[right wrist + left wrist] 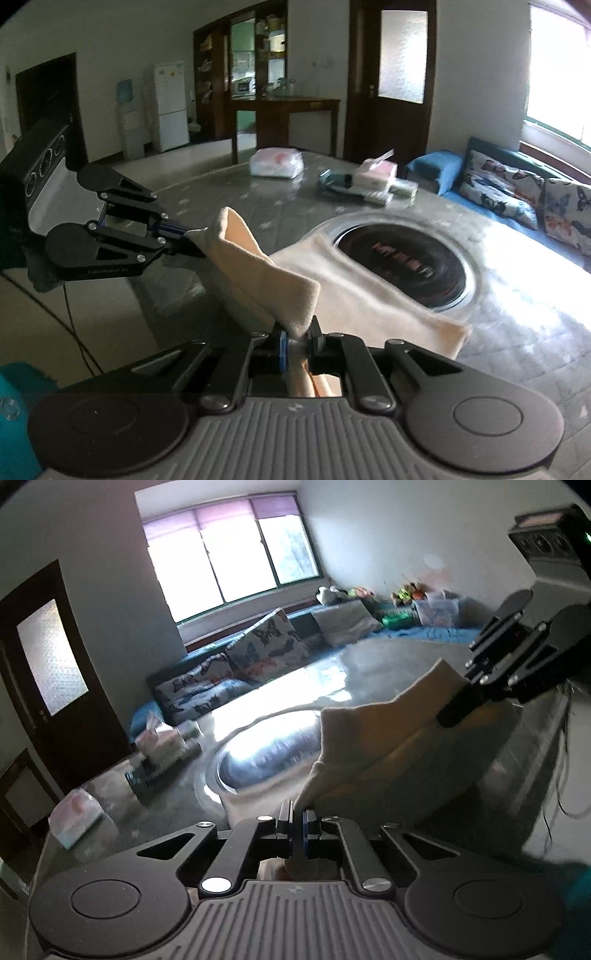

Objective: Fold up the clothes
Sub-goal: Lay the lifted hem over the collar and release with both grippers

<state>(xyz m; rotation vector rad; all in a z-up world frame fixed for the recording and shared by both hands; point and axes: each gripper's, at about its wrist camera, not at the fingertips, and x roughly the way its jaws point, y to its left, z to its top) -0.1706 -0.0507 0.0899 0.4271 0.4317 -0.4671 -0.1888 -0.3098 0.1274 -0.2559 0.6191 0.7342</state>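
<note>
Left wrist view has the left gripper (297,818) at the bottom centre of the frame, its jaws nearly together and pinching a corner of the cream cloth (373,746); the fabric rises from that pinch toward the right of the frame, where the right gripper (456,710) comes in from the upper right and clamps the opposite corner. Between the two grips the cloth hangs as a slack, folded band, lifted clear of the surface (147,805) at those corners. In the right wrist view the right gripper (298,338) sits at the bottom centre, jaws narrow and closed on a bunched corner of the cloth (369,291), with fabric showing through behind the pads. From there one folded edge runs up and left to the left gripper (186,236), which holds its tip at the left of the frame, while the rest of the cloth lies spread on the surface (517,314) to the right, its far edge overlapping the rim of the round dark inset (406,266) in the middle of the frame.
</note>
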